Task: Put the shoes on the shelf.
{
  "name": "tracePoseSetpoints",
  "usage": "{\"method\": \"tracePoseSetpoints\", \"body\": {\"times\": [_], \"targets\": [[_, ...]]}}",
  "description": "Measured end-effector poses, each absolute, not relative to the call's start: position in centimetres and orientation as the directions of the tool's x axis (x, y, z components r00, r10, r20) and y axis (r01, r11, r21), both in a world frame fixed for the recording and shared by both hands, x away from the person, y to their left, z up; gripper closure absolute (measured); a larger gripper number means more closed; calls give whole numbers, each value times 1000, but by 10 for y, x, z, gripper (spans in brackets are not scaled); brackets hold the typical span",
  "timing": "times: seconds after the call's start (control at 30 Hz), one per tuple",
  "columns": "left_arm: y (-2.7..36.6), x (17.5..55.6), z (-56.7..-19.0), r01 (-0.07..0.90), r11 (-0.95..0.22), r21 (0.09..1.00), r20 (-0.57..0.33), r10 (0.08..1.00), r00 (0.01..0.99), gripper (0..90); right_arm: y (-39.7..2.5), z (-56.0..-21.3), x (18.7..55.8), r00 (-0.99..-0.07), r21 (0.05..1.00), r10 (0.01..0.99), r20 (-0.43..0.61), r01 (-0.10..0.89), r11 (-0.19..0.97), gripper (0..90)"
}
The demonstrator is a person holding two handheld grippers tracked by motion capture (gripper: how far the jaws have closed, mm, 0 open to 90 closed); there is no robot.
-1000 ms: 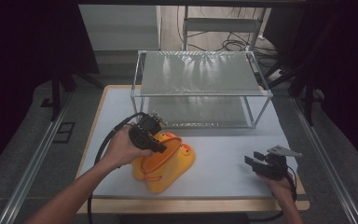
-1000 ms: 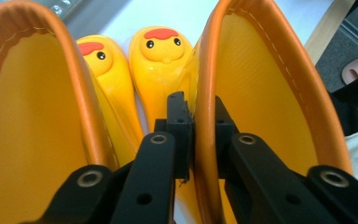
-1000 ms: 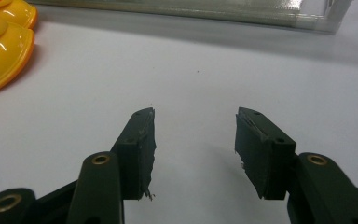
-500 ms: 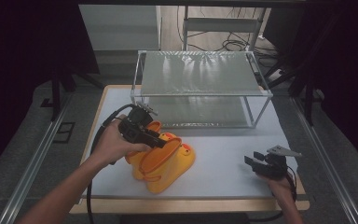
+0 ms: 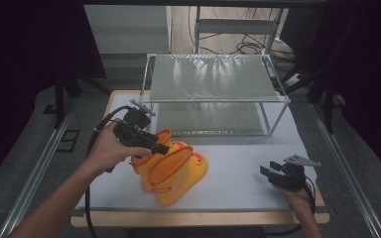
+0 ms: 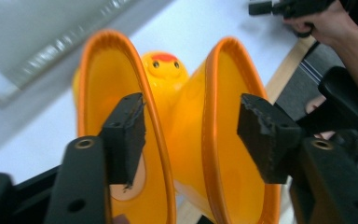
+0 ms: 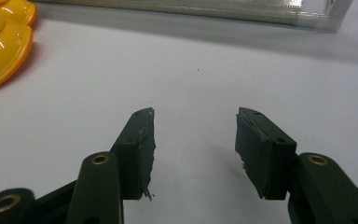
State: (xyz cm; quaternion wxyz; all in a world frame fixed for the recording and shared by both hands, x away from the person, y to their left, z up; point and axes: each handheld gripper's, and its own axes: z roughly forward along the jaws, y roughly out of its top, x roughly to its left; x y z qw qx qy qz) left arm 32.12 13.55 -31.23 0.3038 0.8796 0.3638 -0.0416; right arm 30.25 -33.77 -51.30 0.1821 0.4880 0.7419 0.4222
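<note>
A pair of yellow duck-faced rubber boots lies side by side on the white table top, their orange-rimmed openings toward the left. My left gripper is open at those openings. In the left gripper view one jaw hangs in front of the left boot's mouth and the other in front of the right boot's mouth, with the two adjoining rims between them. My right gripper rests open near the front right of the table, nothing between its jaws; a boot toe lies far to its left.
A clear two-level rack with metal edges stands at the back of the table, its lower edge ahead of the right gripper. Bare white surface lies between the boots and the right gripper. The table's wooden front edge runs close below the boots.
My left gripper has drawn back slightly to the left over the boots' openings, jaws still open. The right gripper has not moved.
</note>
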Motion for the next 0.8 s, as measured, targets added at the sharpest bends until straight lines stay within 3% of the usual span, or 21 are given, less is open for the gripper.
{"method": "tracePoseSetpoints", "body": {"times": [0.17, 0.4, 0.67, 0.8], "targets": [[130, 322, -325, 673, -565, 477, -321, 601, 732, 383, -338, -513, 303, -455, 802, 878, 144, 573, 165, 472], [119, 320, -336, 664, -600, 446, -279, 611, 740, 403, -338, -514, 303, -456, 800, 879, 141, 575, 170, 472], [103, 320, -347, 660, -623, 421, -187, 652, 735, 552, -338, -515, 303, -448, 796, 883, 142, 582, 167, 471], [95, 317, -350, 640, -649, 411, -129, 654, 746, 714, -339, -515, 304, -440, 793, 886, 144, 587, 163, 471]]}}
